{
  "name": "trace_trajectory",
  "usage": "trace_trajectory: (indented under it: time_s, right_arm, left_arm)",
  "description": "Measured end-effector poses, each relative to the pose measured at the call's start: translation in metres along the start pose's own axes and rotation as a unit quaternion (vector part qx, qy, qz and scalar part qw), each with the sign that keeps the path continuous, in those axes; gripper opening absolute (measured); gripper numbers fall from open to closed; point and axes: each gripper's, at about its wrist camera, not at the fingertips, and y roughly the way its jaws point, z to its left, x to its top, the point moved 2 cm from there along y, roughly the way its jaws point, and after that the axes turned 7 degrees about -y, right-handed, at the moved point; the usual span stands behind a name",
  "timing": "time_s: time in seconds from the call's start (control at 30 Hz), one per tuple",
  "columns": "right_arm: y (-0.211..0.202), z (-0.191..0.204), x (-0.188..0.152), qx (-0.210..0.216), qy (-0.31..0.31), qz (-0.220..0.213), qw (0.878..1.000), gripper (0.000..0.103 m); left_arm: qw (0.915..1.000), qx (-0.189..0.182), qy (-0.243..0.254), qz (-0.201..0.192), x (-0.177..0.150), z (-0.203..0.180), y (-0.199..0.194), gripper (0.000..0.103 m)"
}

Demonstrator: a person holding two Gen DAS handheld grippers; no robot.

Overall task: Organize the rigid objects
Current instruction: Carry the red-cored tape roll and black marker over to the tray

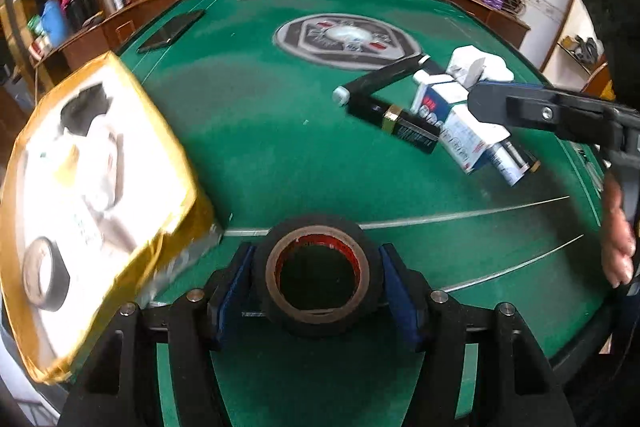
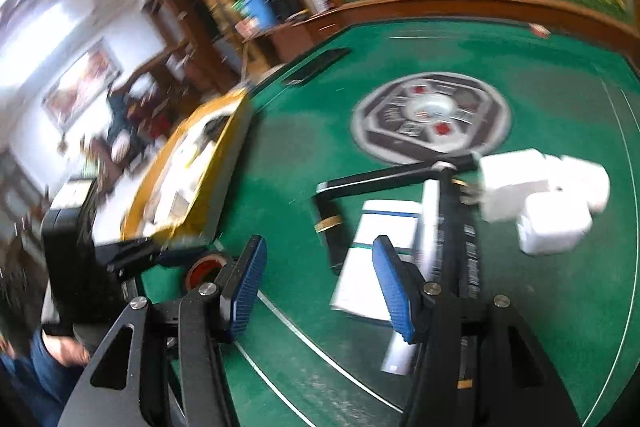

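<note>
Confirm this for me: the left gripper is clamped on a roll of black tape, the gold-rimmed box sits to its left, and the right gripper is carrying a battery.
One thing is wrong. The right gripper carries nothing: the right wrist view shows bare blue pads with green felt between them. The rest holds: in the left wrist view the left gripper is clamped on the black tape roll, and the gold-rimmed box sits to its left.

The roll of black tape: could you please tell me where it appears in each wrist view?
Left wrist: roll of black tape at bottom centre, clamped between the left gripper pads.
Right wrist: lower left, only its red core peeks out behind a blue pad.
Shared landmark: the gold-rimmed box beside it.
</note>
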Motion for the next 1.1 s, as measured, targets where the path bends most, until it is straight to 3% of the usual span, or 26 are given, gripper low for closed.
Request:
trace_trajectory:
  time_s: [0.07,0.13,0.3,0.47,0.53,0.73,0.9,1.1]
  right_arm:
    - [0.011,0.011,0.005,-0.005,-0.029,0.028,0.999,0.047]
    - [0.029,0.012,0.014,-0.022,-0.043,0.060,0.997,0.031]
    - [0.068,0.018,0.023,-0.089,-0.095,0.123,0.984,0.027]
    - [0.092,0.027,0.022,-0.157,-0.130,0.148,0.968,0.027]
    - [0.091,0.024,0.020,-0.141,-0.119,0.143,0.972,0.017]
    - [0.066,0.018,0.021,-0.030,-0.043,0.088,0.995,0.017]
    - [0.051,0.014,0.029,-0.003,-0.008,0.045,0.999,0.017]
    - [0.048,0.013,0.030,0.015,0.013,0.035,0.999,0.017]
  left_arm:
    - [1.0000,0.007,0.003,-0.004,-0.002,-0.002,0.001,0.066]
    - [0.9999,0.012,0.004,-0.009,-0.002,-0.004,0.003,0.067]
    - [0.9997,0.012,0.003,-0.023,-0.006,-0.004,-0.001,0.068]
    - [0.9995,0.011,0.004,-0.029,-0.006,-0.003,0.001,0.069]
    - [0.9994,0.008,0.003,-0.033,-0.008,-0.003,-0.001,0.069]
    - [0.9989,0.002,-0.013,-0.045,-0.010,-0.002,-0.003,0.069]
    - [0.9986,-0.006,-0.029,-0.043,-0.007,0.003,-0.005,0.066]
    - [0.9989,0.000,-0.022,-0.041,-0.007,-0.003,-0.005,0.066]
